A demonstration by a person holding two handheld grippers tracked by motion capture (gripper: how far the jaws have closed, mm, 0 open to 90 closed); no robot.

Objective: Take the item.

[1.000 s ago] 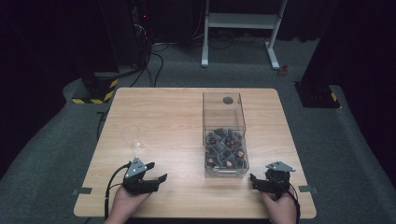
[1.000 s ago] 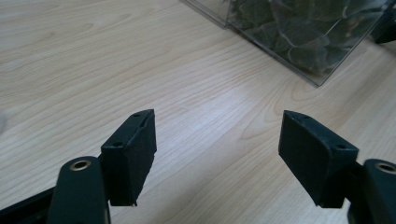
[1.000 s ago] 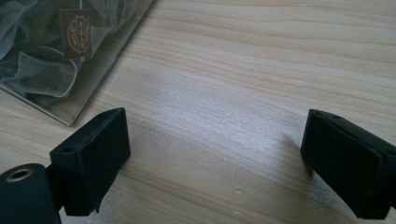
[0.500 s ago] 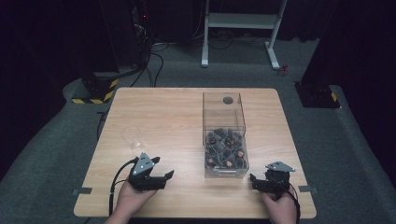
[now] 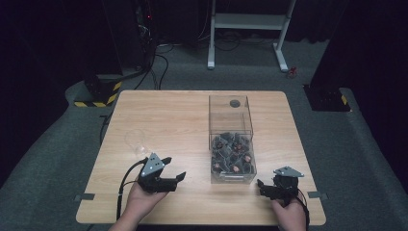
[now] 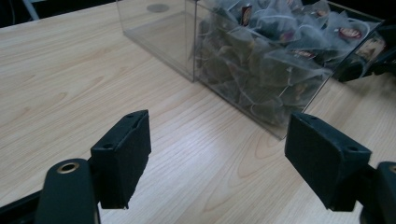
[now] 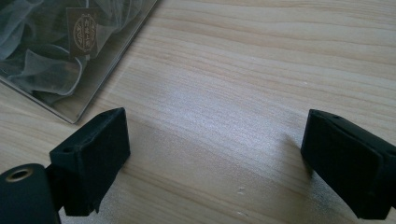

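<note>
Left black two-jaw gripper [image 5: 174, 175]: spread wide, jaws just opened further, nothing between, aimed at box
Right black two-jaw gripper [image 5: 262, 186]: spread, bare wood between
Clear plastic box [image 5: 231, 139]: mid-table, mesh tea bags [image 6: 261, 51] heaped at near end, labels blurred
Clear drinking glass [image 5: 136, 141]: faint, barely visible, just beyond left gripper

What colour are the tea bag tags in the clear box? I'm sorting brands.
Dark brown tags with a pale emblem; clearest in the left gripper view.
</note>
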